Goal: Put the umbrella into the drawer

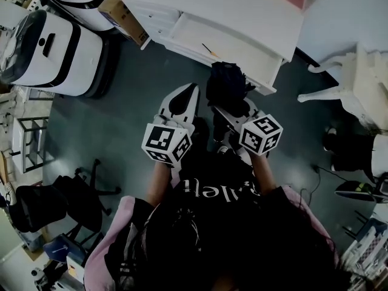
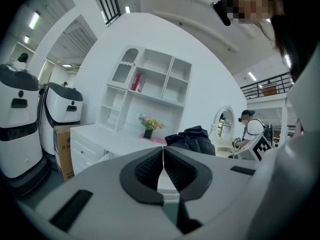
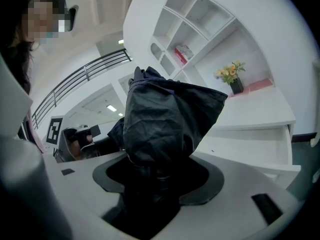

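The right gripper (image 3: 156, 178) clamps the umbrella (image 3: 167, 116), judged light with soft, slippery fabric, so hold its stiff core; the left gripper (image 2: 163, 158) is closed and empty; the drawer (image 1: 248, 45) is at 12 o'clock.

A dark grey floor (image 1: 115, 132) runs under a white desk (image 1: 230, 5), with a white chair (image 1: 348, 77) to its right and a cardboard box (image 1: 118, 11) at its left. White wall shelves (image 2: 150, 84) rise behind the desk; strip lights (image 2: 34, 20) glow overhead
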A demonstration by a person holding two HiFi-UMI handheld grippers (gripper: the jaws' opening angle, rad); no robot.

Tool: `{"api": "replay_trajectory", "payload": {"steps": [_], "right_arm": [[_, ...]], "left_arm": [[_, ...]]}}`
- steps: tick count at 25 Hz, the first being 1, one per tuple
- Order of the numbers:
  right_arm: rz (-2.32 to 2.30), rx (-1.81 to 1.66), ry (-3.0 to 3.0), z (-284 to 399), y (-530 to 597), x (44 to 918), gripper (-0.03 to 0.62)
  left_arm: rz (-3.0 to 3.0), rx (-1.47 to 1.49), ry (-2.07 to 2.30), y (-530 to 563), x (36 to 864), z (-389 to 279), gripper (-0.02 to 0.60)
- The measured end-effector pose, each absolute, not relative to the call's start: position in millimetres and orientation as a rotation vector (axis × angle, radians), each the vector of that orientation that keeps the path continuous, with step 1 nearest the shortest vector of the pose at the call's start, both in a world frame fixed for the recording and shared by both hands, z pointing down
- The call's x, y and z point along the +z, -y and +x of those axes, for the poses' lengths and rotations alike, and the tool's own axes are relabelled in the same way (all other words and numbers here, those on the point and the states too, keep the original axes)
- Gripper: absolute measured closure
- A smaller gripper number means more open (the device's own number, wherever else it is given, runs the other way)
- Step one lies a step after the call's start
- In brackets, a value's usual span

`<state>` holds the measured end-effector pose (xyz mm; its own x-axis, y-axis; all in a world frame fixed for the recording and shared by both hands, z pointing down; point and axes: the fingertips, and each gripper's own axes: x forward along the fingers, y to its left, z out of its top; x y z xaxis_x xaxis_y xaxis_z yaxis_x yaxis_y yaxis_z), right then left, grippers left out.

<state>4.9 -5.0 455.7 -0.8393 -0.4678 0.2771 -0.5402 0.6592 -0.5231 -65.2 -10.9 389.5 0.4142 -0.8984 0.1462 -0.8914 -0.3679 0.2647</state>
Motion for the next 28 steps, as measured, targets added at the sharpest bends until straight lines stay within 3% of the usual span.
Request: {"api": "replay_trajectory", "payload": {"steps": [15,28], "right_arm": [[0.955,0.936,2.689,-105,116,456,0.309],[1.032,0.931,2.646,-141,150,460,0.309]], "left_arm": [[2.406,-0.057,1.448,131,389,-181,0.565],[2.408,-0.096,1.384,167,396,-224,0.565]]}}
